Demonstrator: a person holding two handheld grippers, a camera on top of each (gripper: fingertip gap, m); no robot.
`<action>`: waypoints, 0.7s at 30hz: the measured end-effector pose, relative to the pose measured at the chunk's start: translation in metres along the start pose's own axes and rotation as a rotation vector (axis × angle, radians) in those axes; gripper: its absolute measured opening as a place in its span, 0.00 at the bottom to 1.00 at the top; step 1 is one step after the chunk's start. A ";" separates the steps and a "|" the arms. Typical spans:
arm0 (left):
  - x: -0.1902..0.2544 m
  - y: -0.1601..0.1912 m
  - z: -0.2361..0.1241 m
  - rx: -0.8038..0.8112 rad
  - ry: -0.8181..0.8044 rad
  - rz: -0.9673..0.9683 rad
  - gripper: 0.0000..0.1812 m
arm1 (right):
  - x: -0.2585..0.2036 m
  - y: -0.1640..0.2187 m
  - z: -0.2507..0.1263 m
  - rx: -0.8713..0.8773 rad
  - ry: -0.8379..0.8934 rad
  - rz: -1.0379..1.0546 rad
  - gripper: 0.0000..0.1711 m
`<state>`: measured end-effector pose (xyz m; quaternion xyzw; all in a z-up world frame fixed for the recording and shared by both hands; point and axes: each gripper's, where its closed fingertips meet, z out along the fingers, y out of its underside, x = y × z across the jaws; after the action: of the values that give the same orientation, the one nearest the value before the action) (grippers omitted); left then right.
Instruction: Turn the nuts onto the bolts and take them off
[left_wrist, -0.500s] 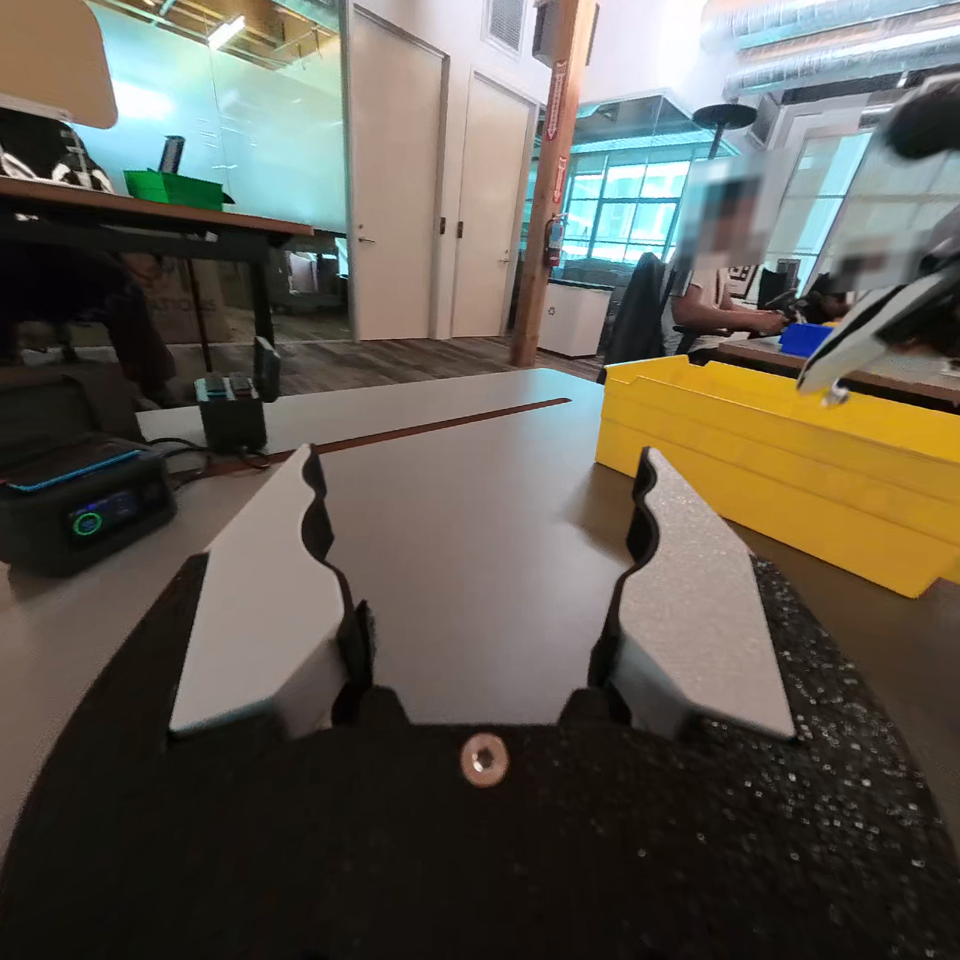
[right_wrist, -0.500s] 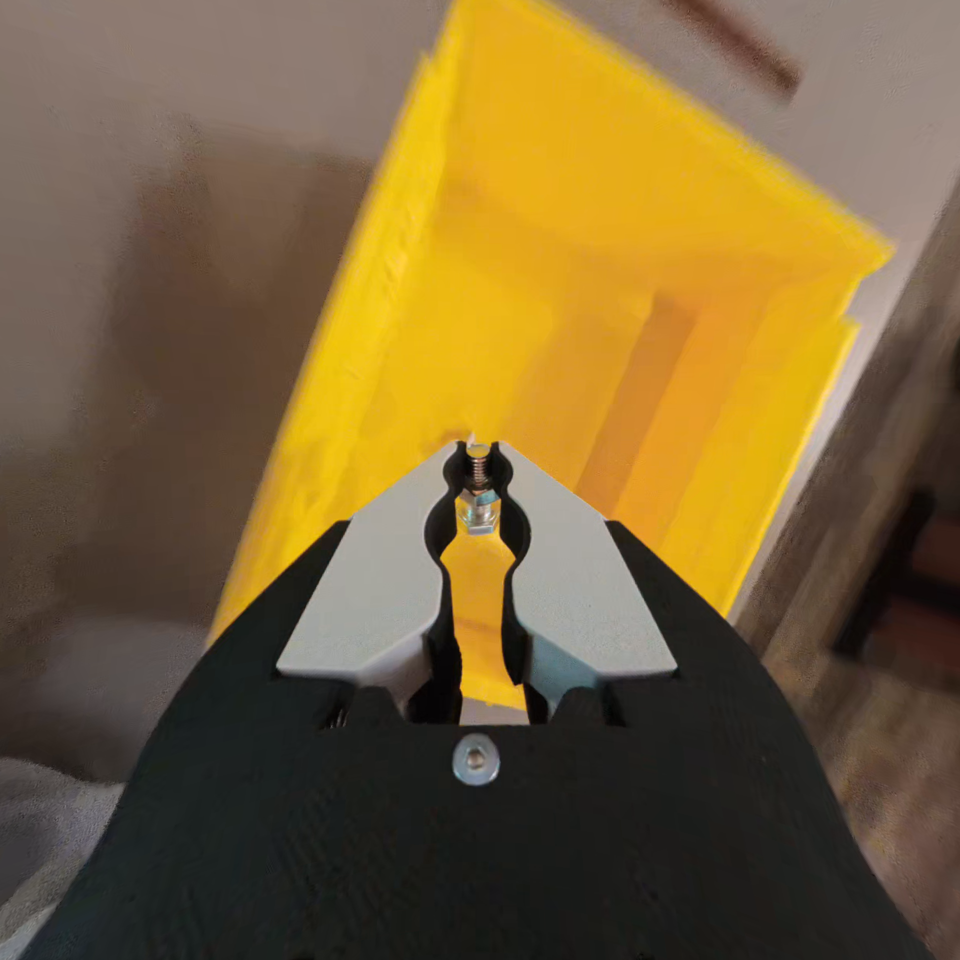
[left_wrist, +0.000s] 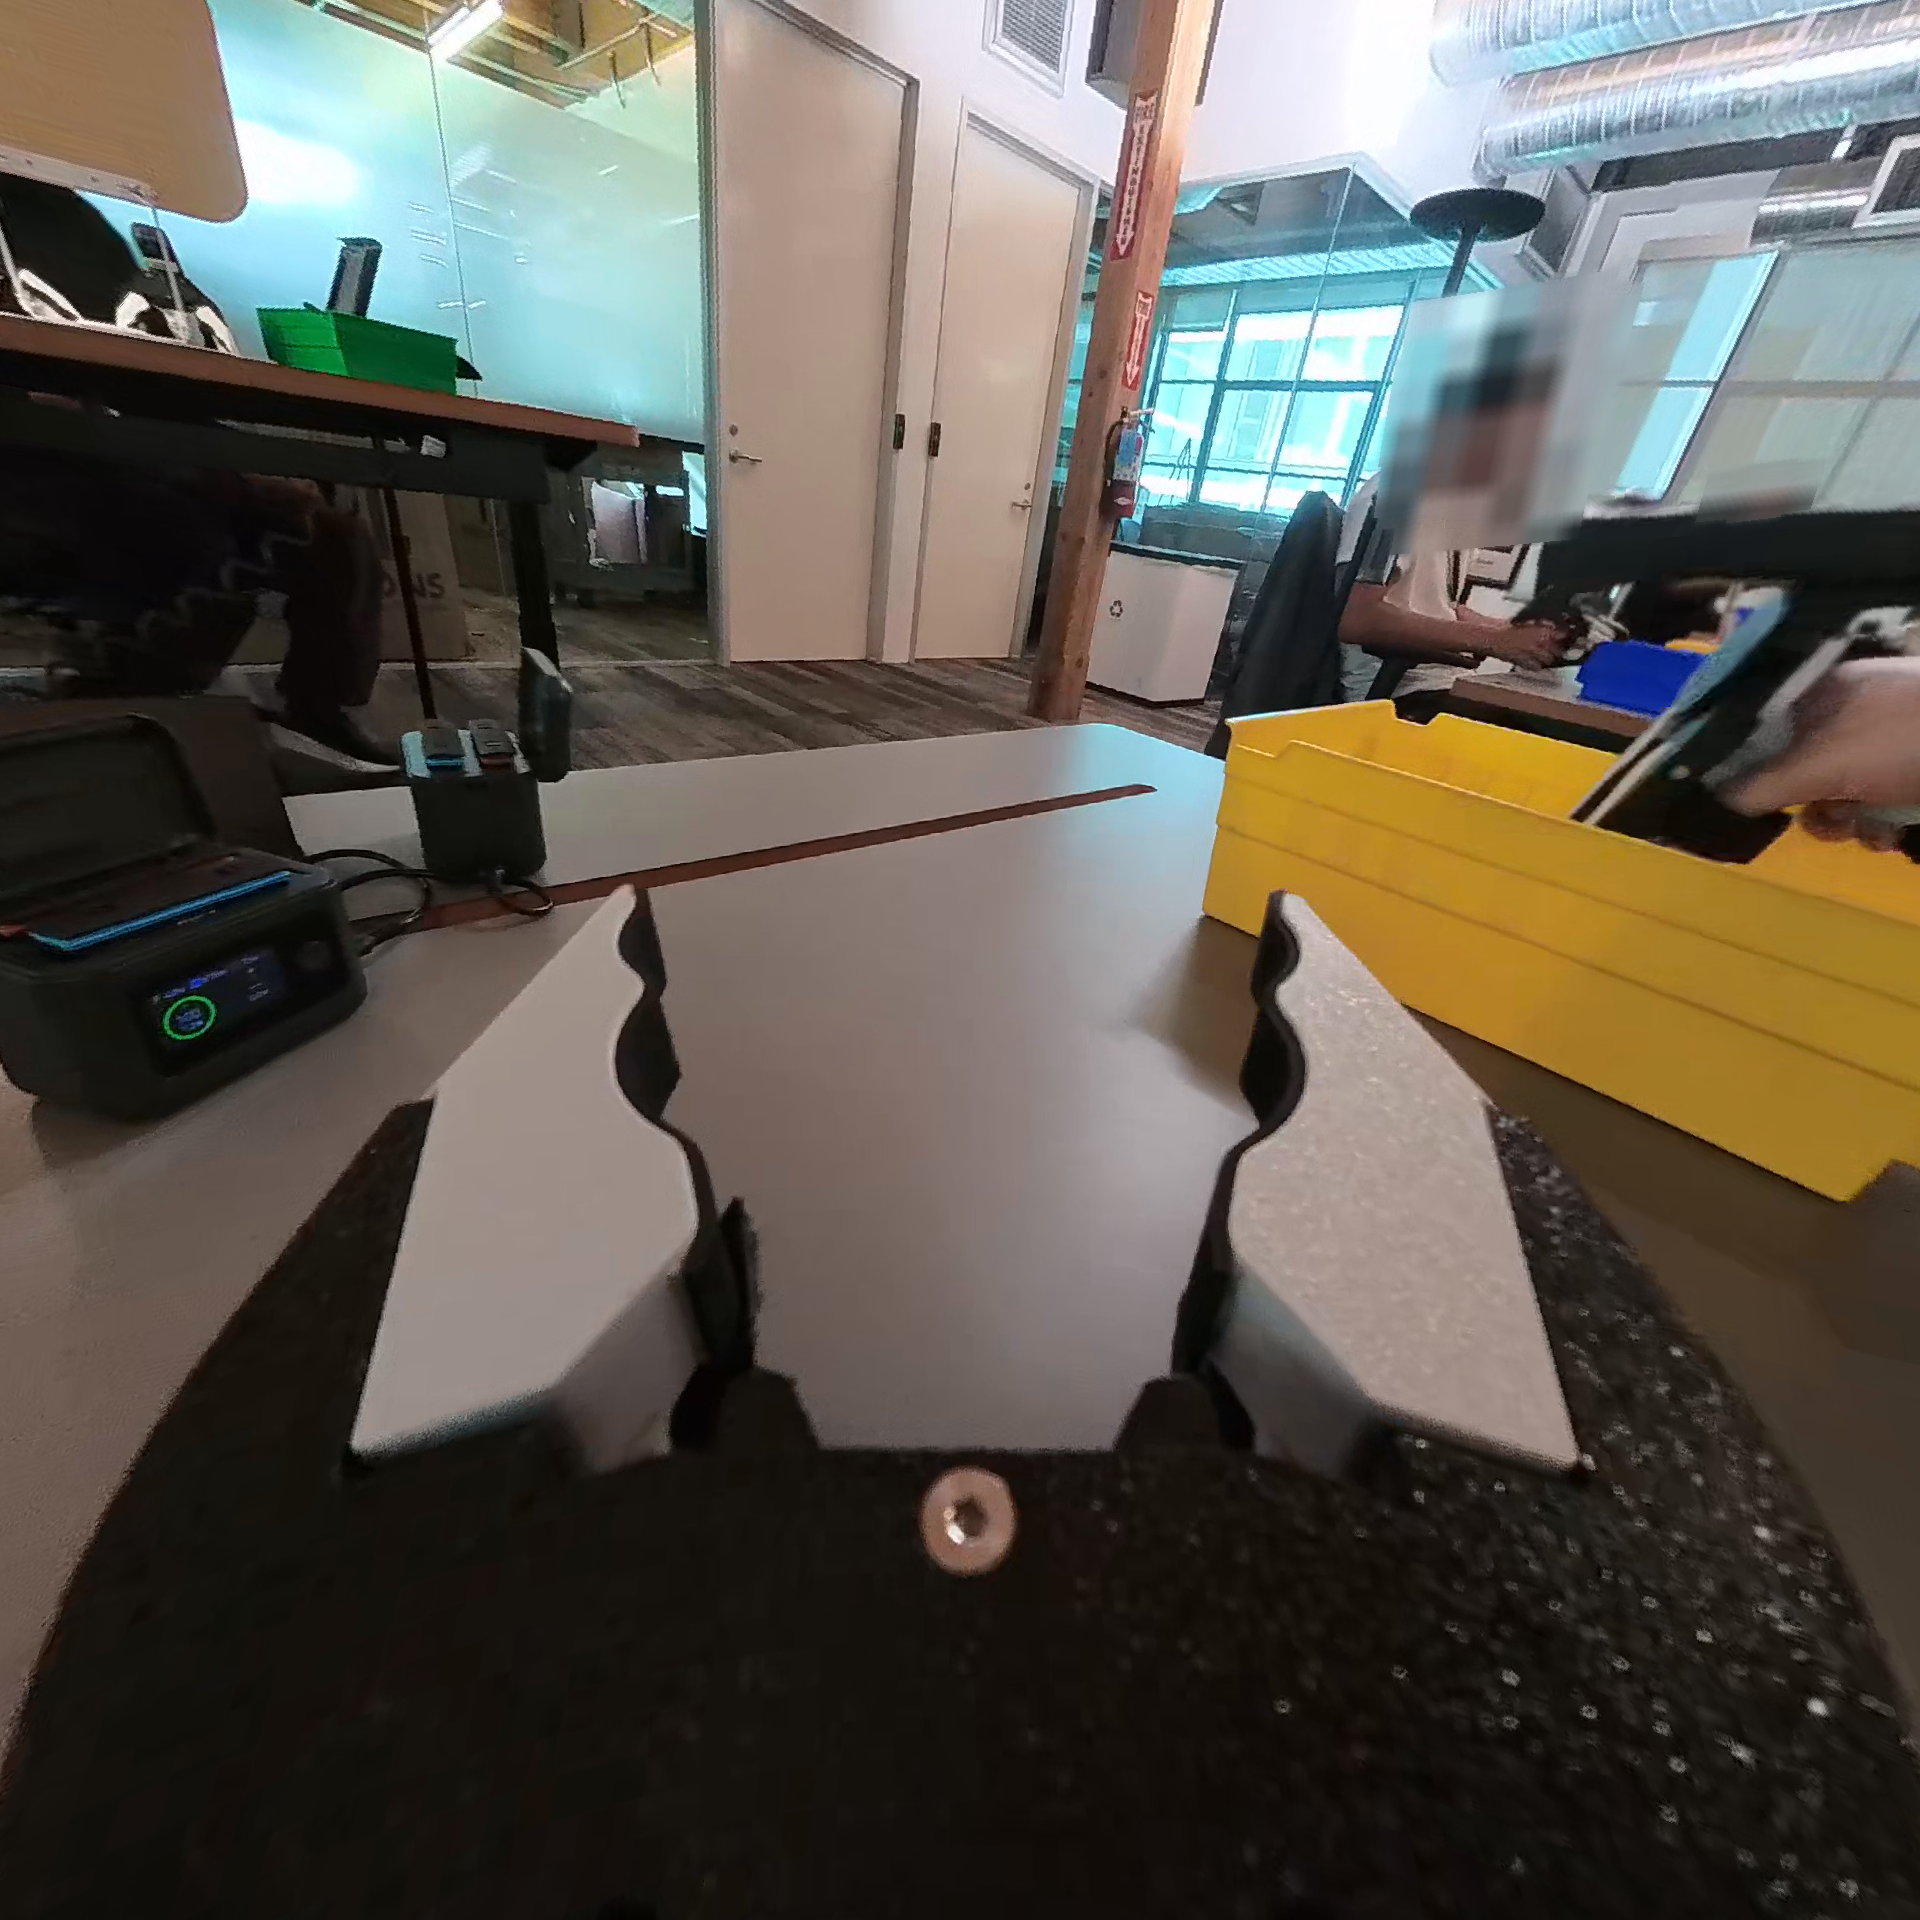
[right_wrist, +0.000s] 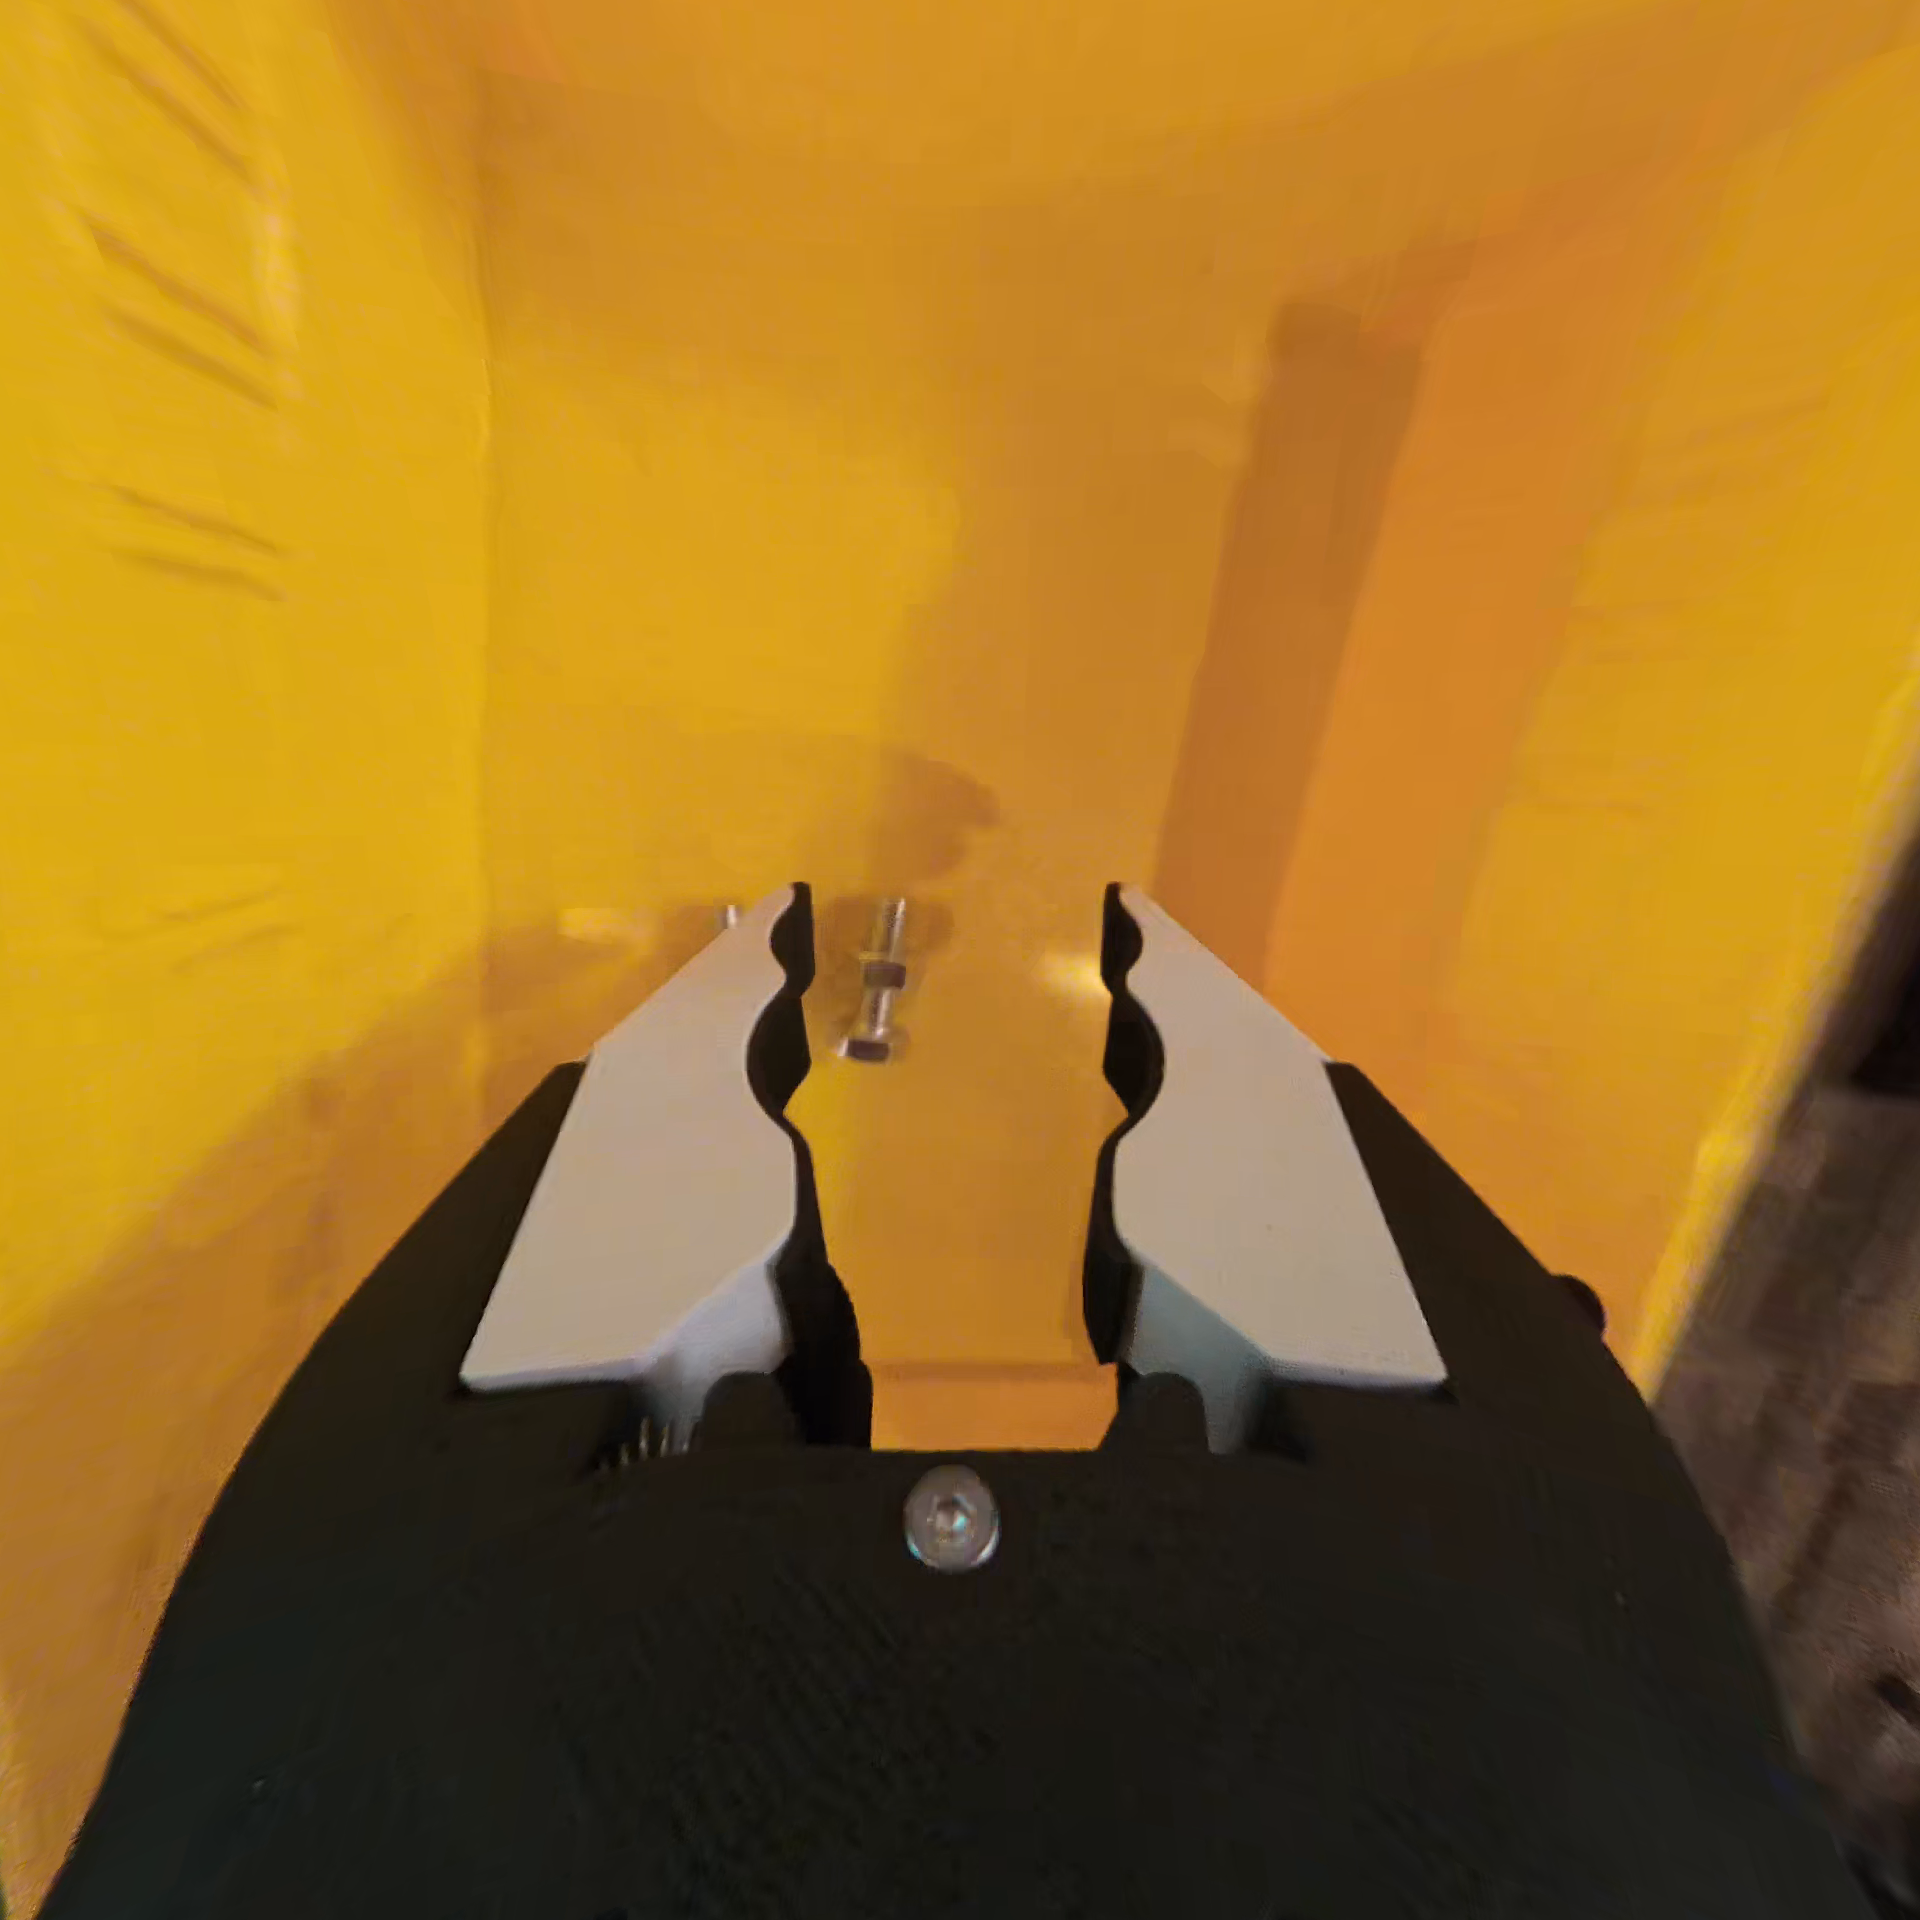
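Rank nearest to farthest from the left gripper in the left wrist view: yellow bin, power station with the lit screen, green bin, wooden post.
From the left gripper, jaws open over the table:
1. Yellow bin, right, and power station, left: too close to call.
2. Green bin, far left, on the other desk.
3. Wooden post, centre, across the floor.

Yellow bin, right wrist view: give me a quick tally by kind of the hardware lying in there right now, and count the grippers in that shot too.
Bolt on the floor of the yellow bin: 1
Nut, threaded on that bolt: 1
Right gripper, open, in the bin over the bolt: 1
Total: 3
A small bright glint by the left fingertip is too blurred to count.
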<state>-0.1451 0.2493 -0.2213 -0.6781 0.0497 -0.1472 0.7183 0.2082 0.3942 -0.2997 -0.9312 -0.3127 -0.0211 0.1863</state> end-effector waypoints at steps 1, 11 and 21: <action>-0.002 -0.002 -0.001 0.009 -0.014 -0.004 0.59 | 0.003 -0.015 -0.018 0.124 0.048 0.027 0.29; -0.012 -0.015 -0.013 0.078 -0.085 0.009 0.44 | -0.155 -0.099 -0.209 1.589 0.011 0.028 0.04; -0.024 -0.017 -0.023 0.084 -0.121 0.014 0.36 | -0.262 -0.134 -0.115 1.609 -0.142 -0.225 0.00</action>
<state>-0.1769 0.2331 -0.2092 -0.6547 0.0048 -0.1031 0.7488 -0.0724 0.3003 -0.1888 -0.4746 -0.3350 0.2505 0.7745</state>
